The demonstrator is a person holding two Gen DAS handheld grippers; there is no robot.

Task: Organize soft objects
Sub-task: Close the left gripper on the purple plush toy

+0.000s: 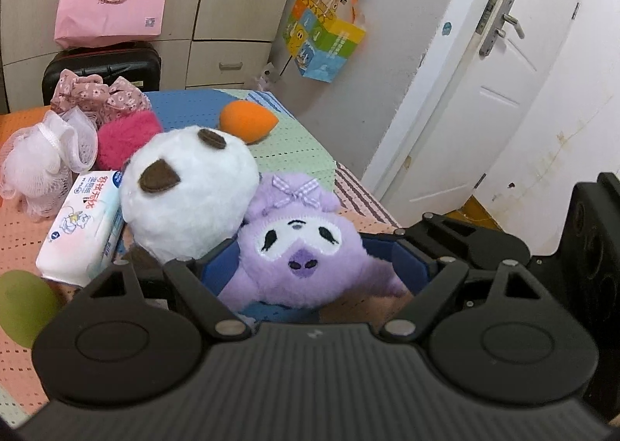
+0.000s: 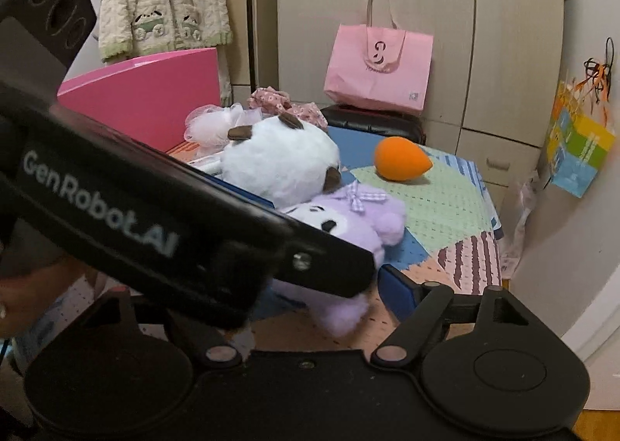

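A purple plush toy (image 1: 298, 247) with a gingham bow lies on the patchwork mat (image 1: 294, 146), and my left gripper (image 1: 310, 266) holds it between its blue pads. A white plush toy (image 1: 190, 193) with brown ears leans on it from the left. In the right wrist view the purple plush (image 2: 360, 220) and the white plush (image 2: 279, 162) show behind the left gripper's black body (image 2: 155, 216), which crosses the frame. My right gripper (image 2: 329, 290) is open; only its right blue pad (image 2: 395, 290) shows, beside the purple plush.
An orange egg-shaped sponge (image 1: 248, 123) lies further back on the mat. A tissue pack (image 1: 85, 228), a white mesh puff (image 1: 42, 162), a pink fuzzy ball (image 1: 124, 135) and floral fabric (image 1: 104, 96) sit to the left. A pink box (image 2: 155, 92) stands at the back left.
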